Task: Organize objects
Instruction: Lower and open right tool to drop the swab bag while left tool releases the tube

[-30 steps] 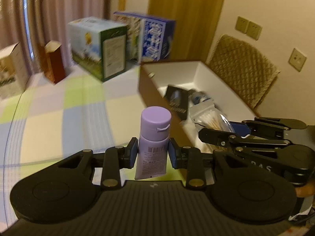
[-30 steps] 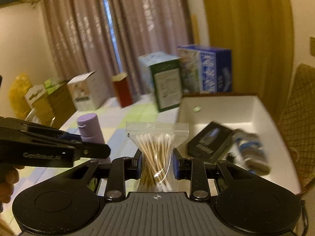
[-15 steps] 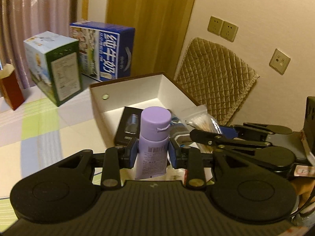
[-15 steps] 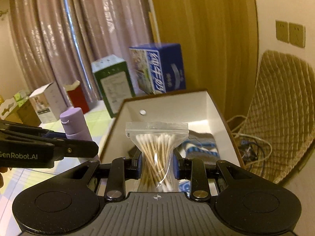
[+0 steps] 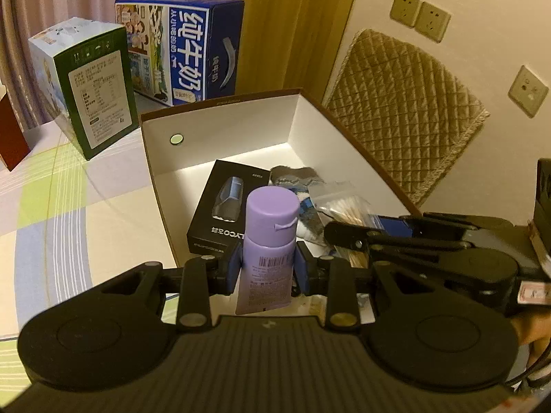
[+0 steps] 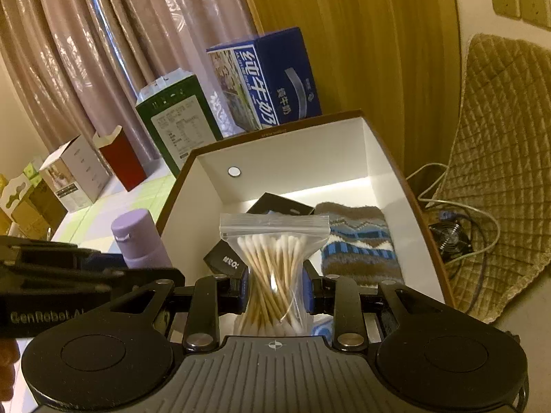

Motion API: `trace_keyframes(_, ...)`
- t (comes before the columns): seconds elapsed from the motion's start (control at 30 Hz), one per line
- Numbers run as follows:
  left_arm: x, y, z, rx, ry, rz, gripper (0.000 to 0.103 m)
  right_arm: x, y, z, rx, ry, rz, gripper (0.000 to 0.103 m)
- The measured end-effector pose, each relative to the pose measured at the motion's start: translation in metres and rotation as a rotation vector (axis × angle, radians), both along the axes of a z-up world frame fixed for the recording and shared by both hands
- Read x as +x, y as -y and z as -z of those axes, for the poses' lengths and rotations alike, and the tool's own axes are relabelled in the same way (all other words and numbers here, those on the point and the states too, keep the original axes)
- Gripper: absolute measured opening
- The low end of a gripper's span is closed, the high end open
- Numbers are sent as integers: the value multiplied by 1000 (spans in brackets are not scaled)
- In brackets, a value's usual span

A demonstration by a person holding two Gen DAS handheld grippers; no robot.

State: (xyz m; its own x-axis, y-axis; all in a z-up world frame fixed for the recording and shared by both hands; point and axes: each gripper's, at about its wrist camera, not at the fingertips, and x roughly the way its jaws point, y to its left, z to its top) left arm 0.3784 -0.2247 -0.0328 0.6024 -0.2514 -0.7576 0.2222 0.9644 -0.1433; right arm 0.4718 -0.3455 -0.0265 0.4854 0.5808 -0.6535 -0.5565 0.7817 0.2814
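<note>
My left gripper (image 5: 267, 266) is shut on a purple tube (image 5: 268, 241) with a round cap, held upright over the near left corner of an open white box (image 5: 220, 130). My right gripper (image 6: 275, 290) is shut on a clear zip bag of cotton swabs (image 6: 273, 261), held above the box's inside. In the box lie a black carton (image 5: 220, 213) and a brown-and-blue knitted sock (image 6: 358, 244). The right wrist view has the purple tube (image 6: 137, 237) at its left, and the left wrist view has the swab bag (image 5: 344, 206) at its right.
Behind the box stand a blue milk carton (image 5: 193, 44) and a green-and-white carton (image 5: 93, 86). A dark red box (image 6: 118, 158) and more cartons line the curtain side. The checked tablecloth (image 5: 69, 206) spreads left. A quilted chair back (image 5: 406, 103) stands right, with cables (image 6: 451, 227) below.
Both grippers have moved with their loads from beside the box to over it. The box and its contents now look closer and fill more of both views.
</note>
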Motion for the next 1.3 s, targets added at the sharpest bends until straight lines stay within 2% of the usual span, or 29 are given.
trace_keyframes(0.13,10,0,6,15,-18,-19,28,13,-6,5,-10,12,-11,29)
trace_keyframes(0.27,18,0,12,23,-35,-33,28,24,-6,8,-13,13,-9,48)
trace_keyframes(0.37,21,0,15,25,-46,-41,28,28,-3,8,-14,15,-11,53)
trace_keyframes(1.1,48,4,35,72,-80,-60,28,26,16,10,-26,-18,0,58)
trace_keyframes(1.23,50,2,34,83,-71,-64,45,21,17,9,-27,-17,-7,65)
trace_keyframes(1.3,49,2,33,90,-66,-65,47,18,17,8,-29,-13,-15,69)
